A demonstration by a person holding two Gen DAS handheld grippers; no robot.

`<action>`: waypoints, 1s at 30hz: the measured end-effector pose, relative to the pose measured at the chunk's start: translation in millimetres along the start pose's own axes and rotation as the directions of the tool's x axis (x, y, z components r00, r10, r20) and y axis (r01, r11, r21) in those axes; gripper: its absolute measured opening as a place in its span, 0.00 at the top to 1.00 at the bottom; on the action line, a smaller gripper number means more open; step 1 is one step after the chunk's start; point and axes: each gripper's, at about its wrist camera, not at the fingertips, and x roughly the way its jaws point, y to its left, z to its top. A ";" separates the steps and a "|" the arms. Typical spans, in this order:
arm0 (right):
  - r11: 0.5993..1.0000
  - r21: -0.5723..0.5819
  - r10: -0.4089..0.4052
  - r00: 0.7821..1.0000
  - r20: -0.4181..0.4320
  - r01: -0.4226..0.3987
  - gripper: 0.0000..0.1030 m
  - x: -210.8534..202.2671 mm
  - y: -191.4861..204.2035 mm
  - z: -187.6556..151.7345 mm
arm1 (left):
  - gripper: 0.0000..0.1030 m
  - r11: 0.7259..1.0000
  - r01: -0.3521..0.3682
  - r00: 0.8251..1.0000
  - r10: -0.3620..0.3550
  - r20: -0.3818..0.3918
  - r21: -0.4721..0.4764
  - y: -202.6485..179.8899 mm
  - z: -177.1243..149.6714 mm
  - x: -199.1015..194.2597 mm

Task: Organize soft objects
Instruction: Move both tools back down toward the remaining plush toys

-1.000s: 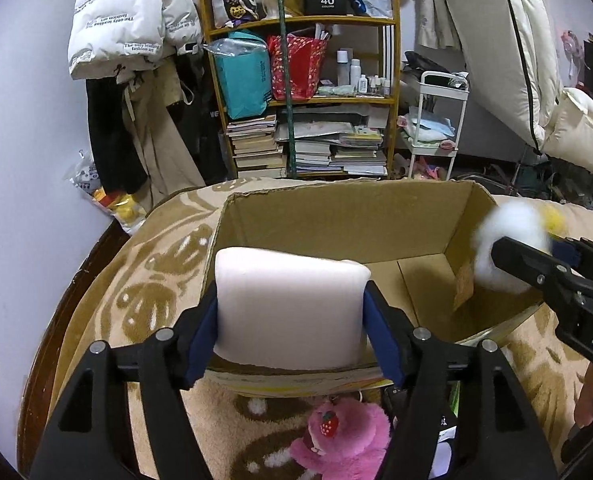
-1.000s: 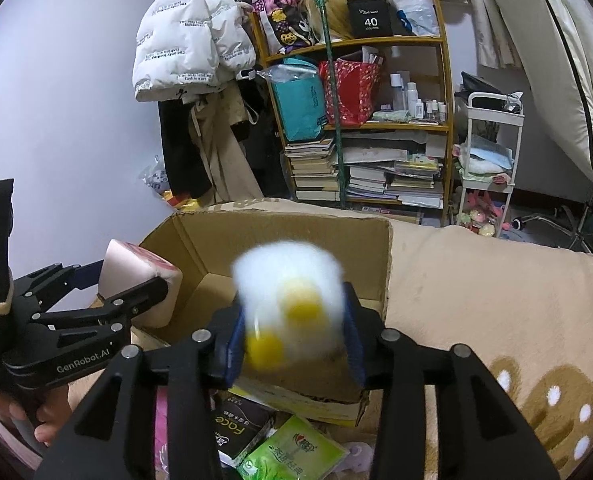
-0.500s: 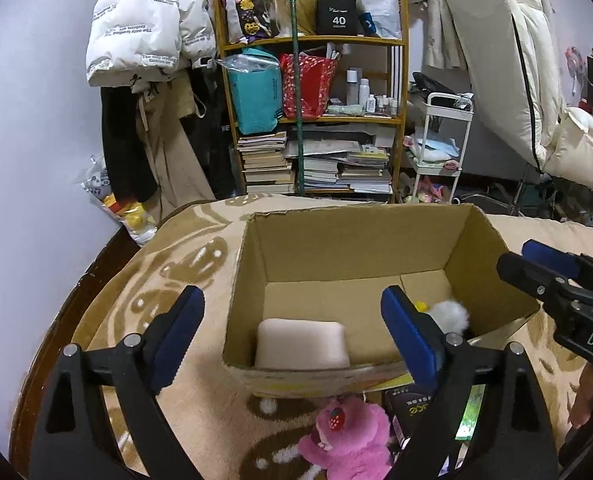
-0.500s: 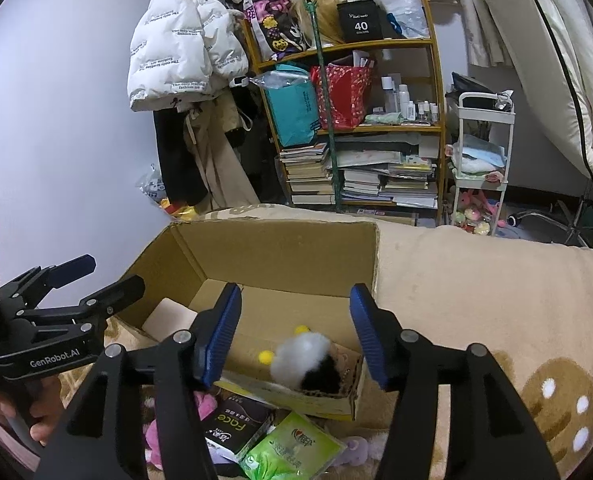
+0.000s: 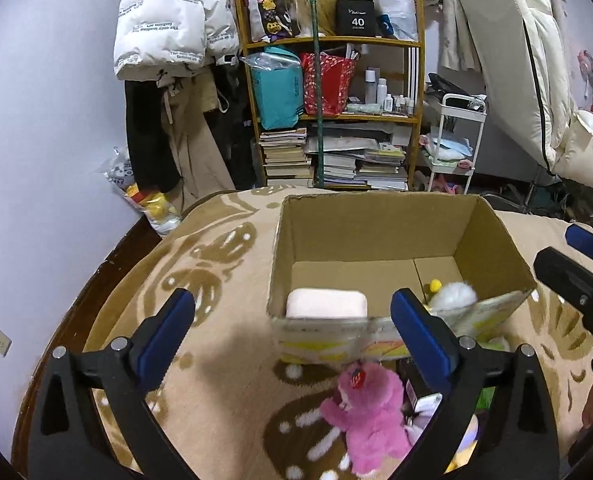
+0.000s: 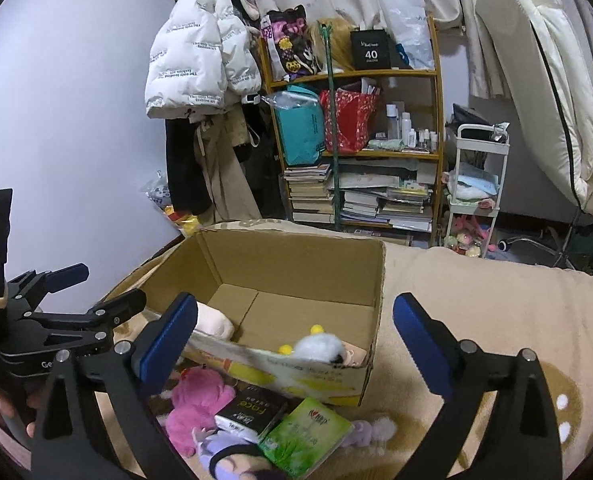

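1. Open brown cardboard box (image 5: 376, 236) sits on the beige patterned blanket (image 5: 216, 248), its top flaps folded out of the way.
2. Inside, at the box's near-left corner, a pale pink rectangular foam cushion (image 5: 326, 303) lies flat on the floor of the box, against the near wall.
3. At the near-right corner lies a fluffy white plush toy with yellow pom-poms (image 5: 452, 294); from the right wrist view it shows behind the near wall, a dark patch on it that may be a face, too small to be sure (image 6: 318, 346).
4. Left gripper (image 5: 292, 320): blue-padded jaws spread wide, nothing between them, held above the blanket just short of the box's near wall.
5. Right gripper (image 6: 294, 326): jaws likewise wide apart and holding nothing, facing the box from the near-right side.
6. Outside the box, on the blanket just in front of it: a bright pink furry plush toy (image 5: 366, 408), also seen at (image 6: 198, 400).
7. Beside the pink plush, a black rectangular packet with white lettering (image 6: 252, 412) and a green soft tissue pack (image 6: 306, 436), the two touching.
8. A lilac plush toy (image 6: 224, 444) lies partly under the packets.
9. Background: wooden bookshelf (image 6: 356, 152) crowded with stacked books and bags; white puffer jacket (image 6: 196, 60) hanging on the wall to its left.
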 end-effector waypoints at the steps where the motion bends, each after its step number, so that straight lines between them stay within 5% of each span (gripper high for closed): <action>1: 1.000 -0.002 -0.004 1.000 0.004 0.004 0.00 -3.7 1.5 -0.1 | 0.05 1.000 0.000 1.000 0.000 -0.003 -0.001 0.7 -1.4 -3.2; 17: 0.999 0.010 -0.041 0.999 0.021 0.040 0.00 -51.5 1.7 -10.6 | 0.05 0.998 0.012 0.997 -0.007 -0.074 0.064 -12.3 -39.9 -47.0; 30: 0.997 0.016 -0.074 0.996 -0.042 0.075 0.00 -70.5 3.6 -37.1 | 0.05 0.999 0.041 0.988 -0.040 -0.152 0.007 -3.9 -57.9 -57.2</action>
